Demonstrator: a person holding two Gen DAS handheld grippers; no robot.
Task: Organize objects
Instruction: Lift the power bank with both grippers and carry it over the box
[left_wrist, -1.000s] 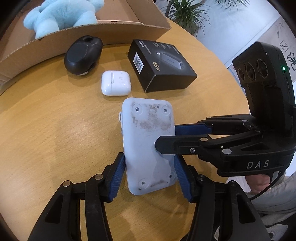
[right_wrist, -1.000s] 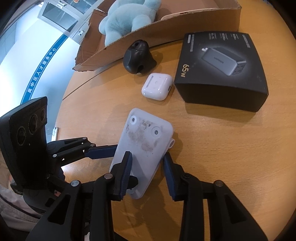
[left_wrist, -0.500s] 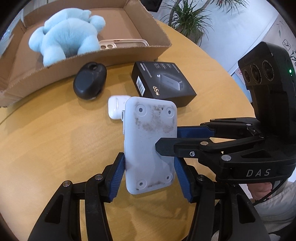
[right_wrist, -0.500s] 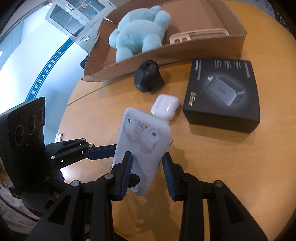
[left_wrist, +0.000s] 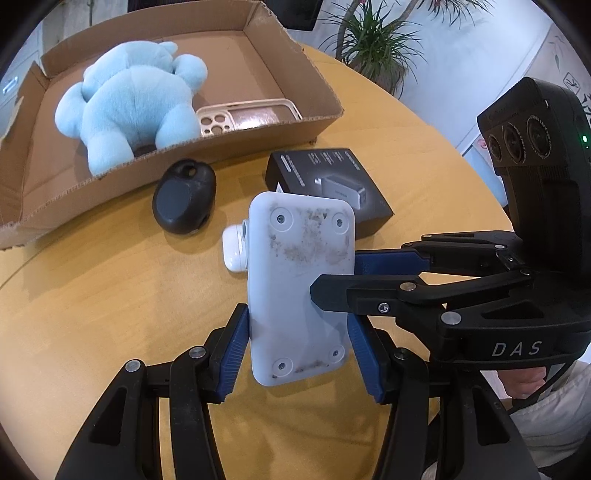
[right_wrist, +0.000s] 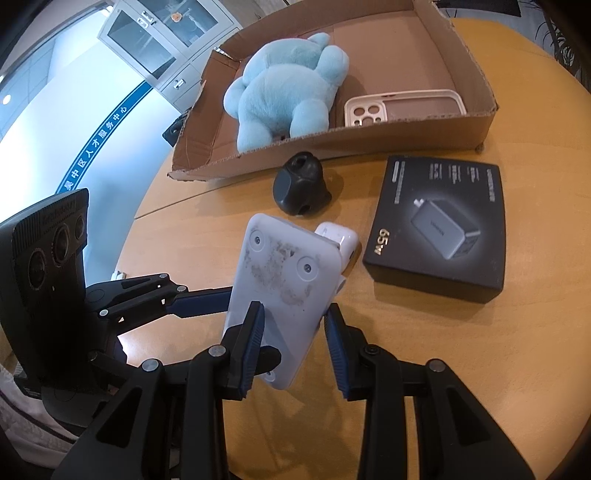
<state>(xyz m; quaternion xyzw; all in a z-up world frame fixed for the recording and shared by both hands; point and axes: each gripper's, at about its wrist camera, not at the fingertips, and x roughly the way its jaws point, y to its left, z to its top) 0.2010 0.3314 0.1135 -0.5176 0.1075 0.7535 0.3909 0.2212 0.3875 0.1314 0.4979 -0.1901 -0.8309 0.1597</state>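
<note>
Item in hand: white plastic slab (left_wrist: 299, 288), rounded corners, four screws showing, grimy smears on the upward face. My left gripper (left_wrist: 297, 350) has its jaws closed across the slab's width at the near end. My right gripper (right_wrist: 293, 343) has its jaws closed on the slab through its thickness, near a long edge.

Change noted: a second ago the slab lay close to the surface (left_wrist: 110, 295). It is now lifted clear of it, both grippers having risen together, and it hangs over the white earbud case (left_wrist: 232, 247), partly hiding it. More of the box interior shows than before. Reading: the lift is done, and the carry to the box is the step in hand, about to start or just begun.

Container: cardboard box (left_wrist: 317, 122), open-topped, low-walled, at the far side of the surface.
- Light blue plush toy (left_wrist: 136, 99), lying against the near wall.
- Pale pink phone case (left_wrist: 247, 118), camera cut-outs towards the plush, flat on the floor beside it.
- Remaining floor towards the far wall is bare cardboard, room enough, I judge, for the slab.

Still outside the box, on the surface:
- Black rounded gadget (left_wrist: 184, 201), just before the near wall.
- Black charger carton (left_wrist: 332, 188), flat.
- The earbud case, between the two.
</note>
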